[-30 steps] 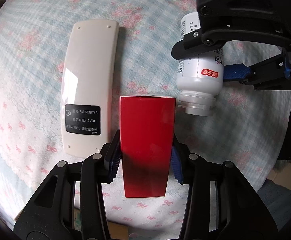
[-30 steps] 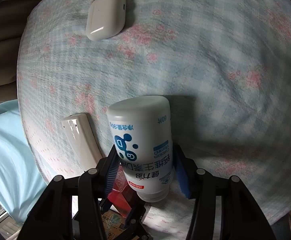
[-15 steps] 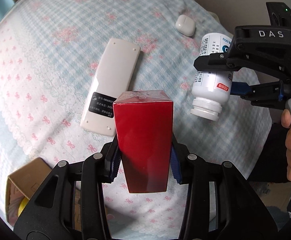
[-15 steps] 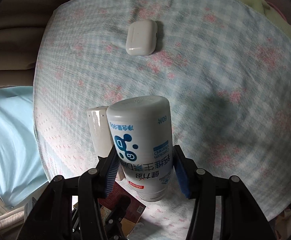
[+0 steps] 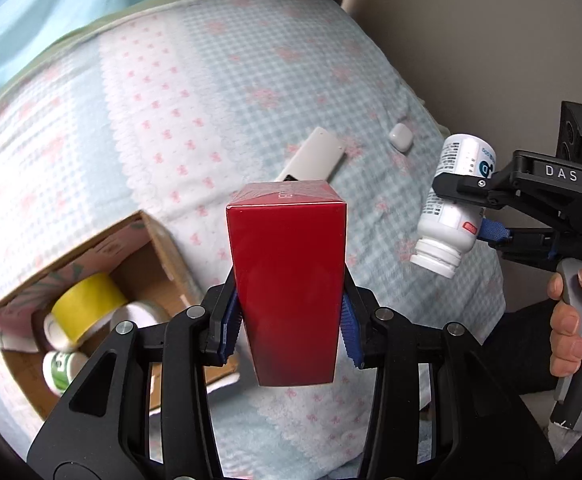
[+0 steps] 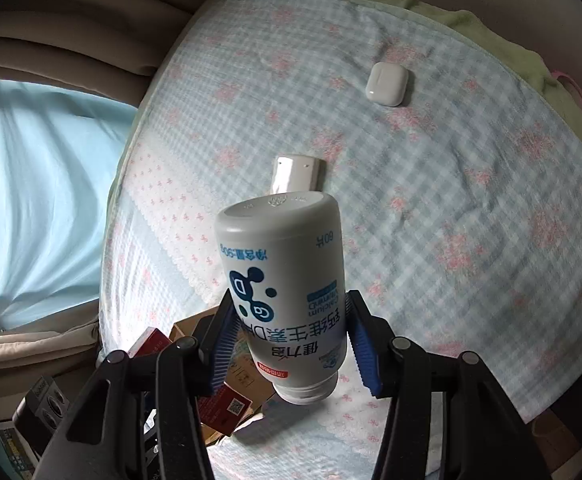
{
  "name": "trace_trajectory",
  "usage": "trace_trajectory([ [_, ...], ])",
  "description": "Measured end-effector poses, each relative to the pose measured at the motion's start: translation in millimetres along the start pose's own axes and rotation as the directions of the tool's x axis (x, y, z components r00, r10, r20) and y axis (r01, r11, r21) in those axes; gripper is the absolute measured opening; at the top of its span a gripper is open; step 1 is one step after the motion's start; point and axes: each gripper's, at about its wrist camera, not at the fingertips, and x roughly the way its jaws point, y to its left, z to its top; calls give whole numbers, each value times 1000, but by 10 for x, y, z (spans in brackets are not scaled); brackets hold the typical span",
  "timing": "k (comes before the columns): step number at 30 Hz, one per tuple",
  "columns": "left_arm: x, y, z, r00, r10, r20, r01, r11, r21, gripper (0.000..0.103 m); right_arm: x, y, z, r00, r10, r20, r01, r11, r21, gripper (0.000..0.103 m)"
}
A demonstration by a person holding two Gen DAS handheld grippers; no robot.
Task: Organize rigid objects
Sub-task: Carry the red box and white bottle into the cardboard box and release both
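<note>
left gripper jaws clamping red box; right gripper jaws clamping white bottle

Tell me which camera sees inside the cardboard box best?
The left wrist view. There the cardboard box lies open on the bed, showing a yellow roll and small white containers inside. In the right wrist view only a corner of the box peeks out behind the left tool and the white bottle, so nothing inside is visible.

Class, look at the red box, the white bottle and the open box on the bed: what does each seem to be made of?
Red box: probably card under clear glossy film; it shines, and its top shows wrap folds.
White bottle: seemingly smooth plastic with printed lettering.
Open box: brown cardboard, matte, raw edges showing.
</note>
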Motion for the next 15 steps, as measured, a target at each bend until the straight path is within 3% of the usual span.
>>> trace_trajectory([
  [7,-502,846,-595,991,119,62,-106,978,-178,38,119,505,-500,998,31,-59,-40,987,-157,48],
  [11,-678,1354,-914,984,156,81,-126,948,-291,38,273,780,-775,994,38,-102,-63,965,-255,48],
  [15,-811,1708,-1123,977,191,97,-149,931,-335,38,381,1055,-1085,990,27,-138,-73,938,-338,48],
])
